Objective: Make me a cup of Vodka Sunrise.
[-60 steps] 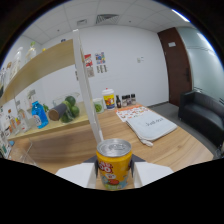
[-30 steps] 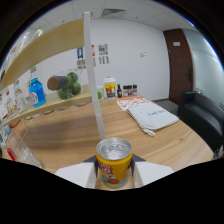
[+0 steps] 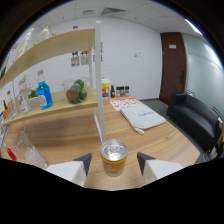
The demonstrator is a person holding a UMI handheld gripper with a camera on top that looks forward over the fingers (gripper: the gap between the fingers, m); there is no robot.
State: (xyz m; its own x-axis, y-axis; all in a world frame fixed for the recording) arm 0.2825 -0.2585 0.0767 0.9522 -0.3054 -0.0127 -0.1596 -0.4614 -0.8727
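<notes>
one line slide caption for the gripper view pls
Hand-held gripper carries a yellow can above a wooden table, beside a shelf.

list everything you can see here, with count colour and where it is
can: 1, yellow with silver top, between the fingers
table: 1, wooden, under and beyond the can
shelf unit: 1, light wood with white post, beyond the can
blue bottle: 1, blue, on the lower shelf
clear container: 1, holds green items, beside the blue bottle
white bag: 1, white, on the far table
sofa: 1, black, past the table
door: 1, dark brown, back wall
gripper: 1, white fingers about the can
</notes>
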